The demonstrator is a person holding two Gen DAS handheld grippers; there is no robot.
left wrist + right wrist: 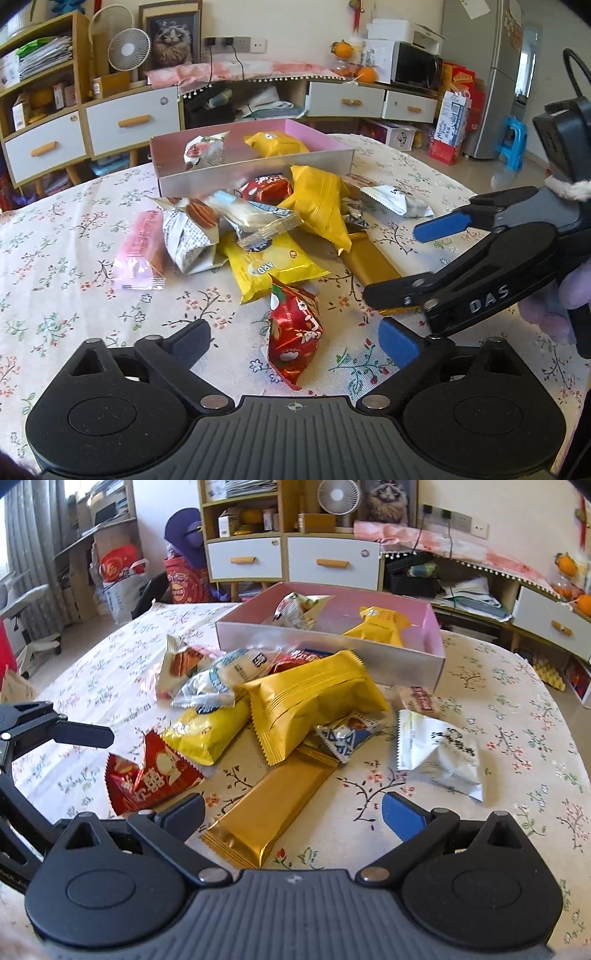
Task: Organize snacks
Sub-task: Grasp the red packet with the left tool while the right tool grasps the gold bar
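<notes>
A pile of snack packets lies on the flowered tablecloth (74, 295) in front of a pink box (255, 173) that holds two packets. My left gripper (295, 341) is open just above the table, and a red packet (293, 332) lies loose between its fingers, touching neither pad. My right gripper (293, 816) is open too, low over a long gold bar packet (269, 805) whose near end lies between its fingers. In the left wrist view the right gripper (413, 262) comes in from the right over that gold bar (373, 266).
Yellow packets (314, 698), a white packet (439, 753), a pink packet (138, 247) and several small ones crowd the table's middle. The pink box (332, 653) stands behind them. Drawers, shelves and a fan line the wall beyond the table.
</notes>
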